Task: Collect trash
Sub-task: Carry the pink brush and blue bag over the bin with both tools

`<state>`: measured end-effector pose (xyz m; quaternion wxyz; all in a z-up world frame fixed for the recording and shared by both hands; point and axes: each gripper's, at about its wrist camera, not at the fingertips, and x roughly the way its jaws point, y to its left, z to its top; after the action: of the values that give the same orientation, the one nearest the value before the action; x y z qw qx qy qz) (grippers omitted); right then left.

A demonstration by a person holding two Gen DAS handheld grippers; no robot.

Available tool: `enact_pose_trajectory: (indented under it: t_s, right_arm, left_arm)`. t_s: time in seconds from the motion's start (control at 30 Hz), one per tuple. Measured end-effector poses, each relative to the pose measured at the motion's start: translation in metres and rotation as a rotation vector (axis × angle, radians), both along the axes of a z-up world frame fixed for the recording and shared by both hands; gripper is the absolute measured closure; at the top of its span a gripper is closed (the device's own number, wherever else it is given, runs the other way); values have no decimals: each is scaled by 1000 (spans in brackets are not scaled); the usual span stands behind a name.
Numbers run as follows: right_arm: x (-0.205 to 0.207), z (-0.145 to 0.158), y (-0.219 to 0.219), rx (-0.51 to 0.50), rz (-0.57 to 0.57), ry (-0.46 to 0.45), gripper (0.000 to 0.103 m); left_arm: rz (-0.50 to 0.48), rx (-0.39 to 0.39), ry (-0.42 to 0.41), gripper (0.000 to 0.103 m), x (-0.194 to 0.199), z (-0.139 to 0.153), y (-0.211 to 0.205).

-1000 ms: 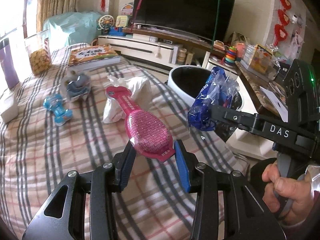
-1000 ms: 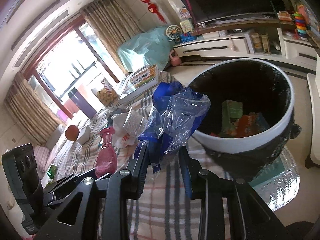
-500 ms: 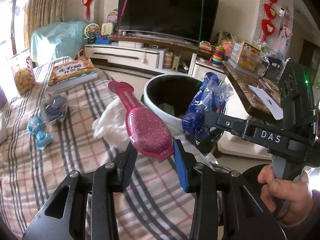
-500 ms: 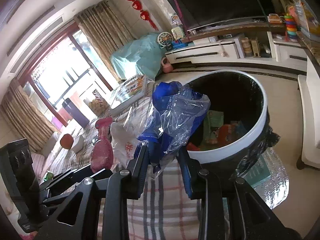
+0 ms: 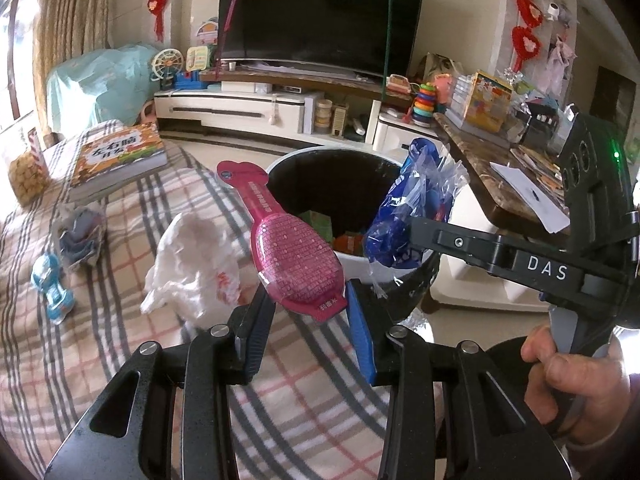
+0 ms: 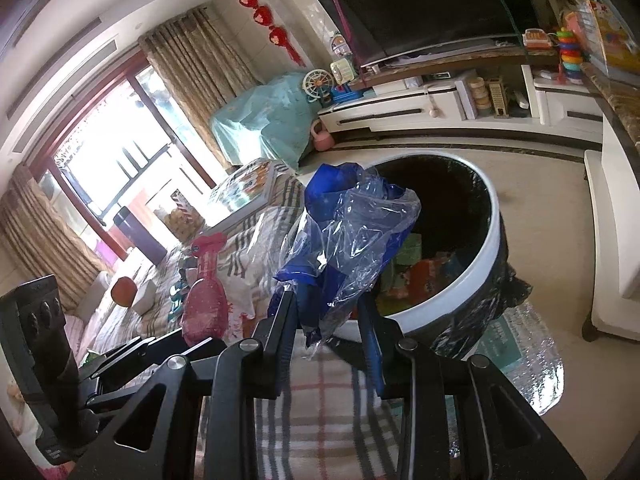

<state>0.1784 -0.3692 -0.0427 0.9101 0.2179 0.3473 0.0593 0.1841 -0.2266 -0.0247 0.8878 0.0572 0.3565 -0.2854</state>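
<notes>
Two hand-held grippers: both gripping trash
Left hand-held gripper [image 5: 306, 322]: clamping one pink blister package [image 5: 294, 256]
Right hand-held gripper [image 6: 328, 328]: pinching one blue plastic wrapper [image 6: 348, 232], hovering at the bin rim
Bin [image 5: 390, 272]: one, black-lined
Surface [image 5: 132, 360]: carrying one white bag [image 5: 192, 260]

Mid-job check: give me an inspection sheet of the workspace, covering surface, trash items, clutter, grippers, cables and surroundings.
Surface: plaid cloth covers the table, wrinkled.
Job's things: pink blister pack in the left gripper; blue plastic wrapper in the right gripper; white plastic bag lies crumpled on the cloth; trash bin past the table edge, black-lined, already holding litter.
Clutter: book, blue toy car, snack jar, grey crumpled wrapper.
Grippers: both shut on their items, near the bin rim.
Cables: nothing seen.
Surroundings: TV on a white console, curtains, cluttered side counter.
</notes>
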Motion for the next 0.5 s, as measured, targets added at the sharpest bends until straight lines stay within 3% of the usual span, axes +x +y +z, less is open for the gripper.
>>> enact_pose_trajectory:
  t_s: [0.5]
  right_arm:
    - [17,3,-34,-6,-44,6,72]
  left_arm:
    - [-51,15,-6,68,28,0,-41]
